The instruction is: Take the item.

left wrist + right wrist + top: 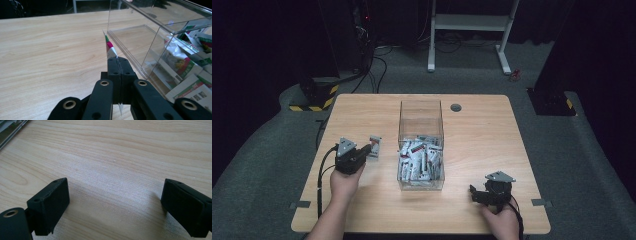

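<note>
A clear plastic box (421, 145) stands mid-table, its near half holding several white, red and green sachets (418, 159). My left gripper (368, 148) is left of the box, shut on one sachet (374, 145). In the left gripper view the jaws are pressed together on that thin sachet (109, 47), edge-on, beside the box wall (155, 42). My right gripper (476, 194) rests low near the table's front right, open. In the right gripper view its two black pads (50, 205) stand wide apart over bare wood.
The wooden table (482, 135) has a round grommet (455, 107) at the back. A white desk frame (469, 30) and cables lie on the floor beyond. A corner of the box (10, 130) shows at the top left of the right gripper view.
</note>
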